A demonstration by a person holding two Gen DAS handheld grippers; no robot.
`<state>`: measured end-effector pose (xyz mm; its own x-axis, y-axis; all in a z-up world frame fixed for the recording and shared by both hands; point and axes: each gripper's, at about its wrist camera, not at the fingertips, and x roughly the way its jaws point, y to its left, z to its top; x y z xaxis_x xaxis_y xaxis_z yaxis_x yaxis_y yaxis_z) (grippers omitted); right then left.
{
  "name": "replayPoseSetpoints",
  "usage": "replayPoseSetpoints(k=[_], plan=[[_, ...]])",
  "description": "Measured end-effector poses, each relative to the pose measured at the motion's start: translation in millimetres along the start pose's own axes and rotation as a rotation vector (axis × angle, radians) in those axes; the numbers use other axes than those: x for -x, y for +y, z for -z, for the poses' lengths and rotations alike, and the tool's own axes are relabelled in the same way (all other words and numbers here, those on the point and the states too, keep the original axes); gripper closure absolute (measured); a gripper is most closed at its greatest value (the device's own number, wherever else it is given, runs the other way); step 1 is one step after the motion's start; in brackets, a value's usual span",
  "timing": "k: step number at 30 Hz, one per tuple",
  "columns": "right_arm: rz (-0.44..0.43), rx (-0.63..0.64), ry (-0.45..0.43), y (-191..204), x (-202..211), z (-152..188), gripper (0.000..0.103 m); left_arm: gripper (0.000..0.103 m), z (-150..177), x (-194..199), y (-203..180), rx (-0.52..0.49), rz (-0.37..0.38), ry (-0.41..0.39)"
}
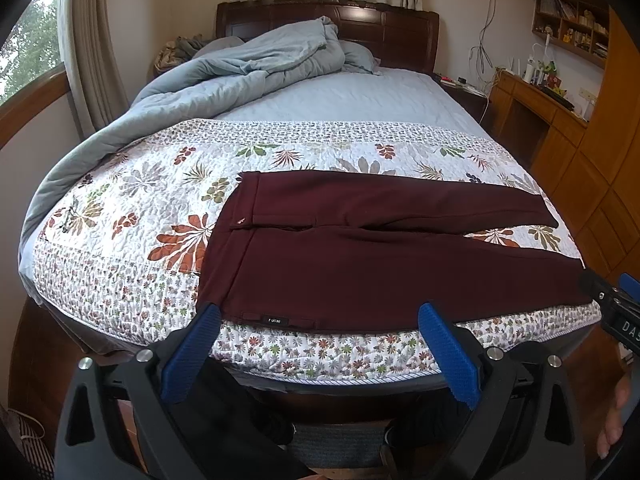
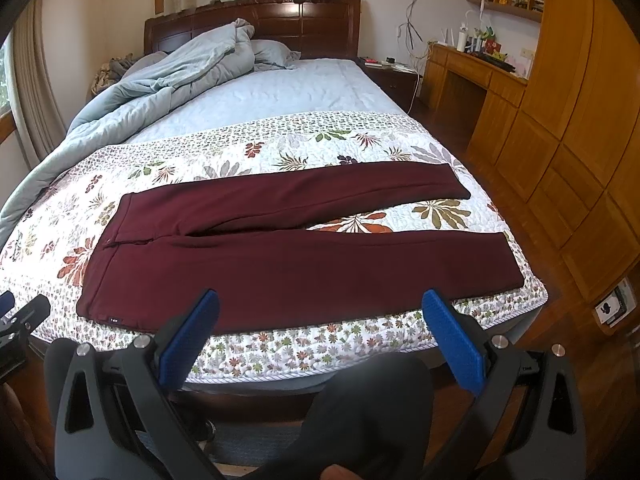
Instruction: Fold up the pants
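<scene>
The left tongs (image 1: pixel 320 354) stand spread wide, their blue pads (image 1: pixel 191 354) holding nothing and touching nothing; they hang just off the foot edge of the bed (image 1: pixel 280 390), short of the pants (image 1: pixel 360 264). The right tongs (image 2: pixel 320 338) are released just as wide, also empty, poised off the same edge of the bed (image 2: pixel 260 382) near the pants (image 2: pixel 300 272).

The maroon pants lie flat and unfolded on the floral quilt (image 1: pixel 132 216) at the foot of the bed, spread crosswise: waistband toward the window side, both legs running toward the wardrobe side, the legs parted so a wedge of quilt shows between them. The nearer leg lies close to the foot edge of the bed.

The left wrist view shows the waistband close up, with a small label (image 1: pixel 277 320) at its near corner and a button (image 1: pixel 239 221) at the fly; it also catches the right tongs (image 1: pixel 616 304) at its right border, beside the near leg's hem, and a window (image 1: pixel 28 48). The right wrist view shows both leg hems in full, the wooden wardrobe (image 2: pixel 580 140) beyond them, and the left tongs (image 2: pixel 20 316) at its left border. Both show the grey-blue duvet (image 2: pixel 160 76) bunched by the headboard (image 2: pixel 260 20).
</scene>
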<state>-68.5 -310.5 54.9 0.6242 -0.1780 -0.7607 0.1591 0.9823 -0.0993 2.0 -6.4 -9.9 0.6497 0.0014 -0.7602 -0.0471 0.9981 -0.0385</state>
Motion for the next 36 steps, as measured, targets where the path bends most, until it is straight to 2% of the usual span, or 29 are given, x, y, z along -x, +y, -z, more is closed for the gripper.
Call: replayPoseSetpoints(k=[25,36], plan=[[0.004,0.006,0.002,3,0,-1,0.002,0.004,1,-2,-2,-0.002,-0.002,0.011],[0.005,0.008,0.021,3,-13,1,0.002,0.004,-1,-14,-3,-0.006,-0.004,0.033]])
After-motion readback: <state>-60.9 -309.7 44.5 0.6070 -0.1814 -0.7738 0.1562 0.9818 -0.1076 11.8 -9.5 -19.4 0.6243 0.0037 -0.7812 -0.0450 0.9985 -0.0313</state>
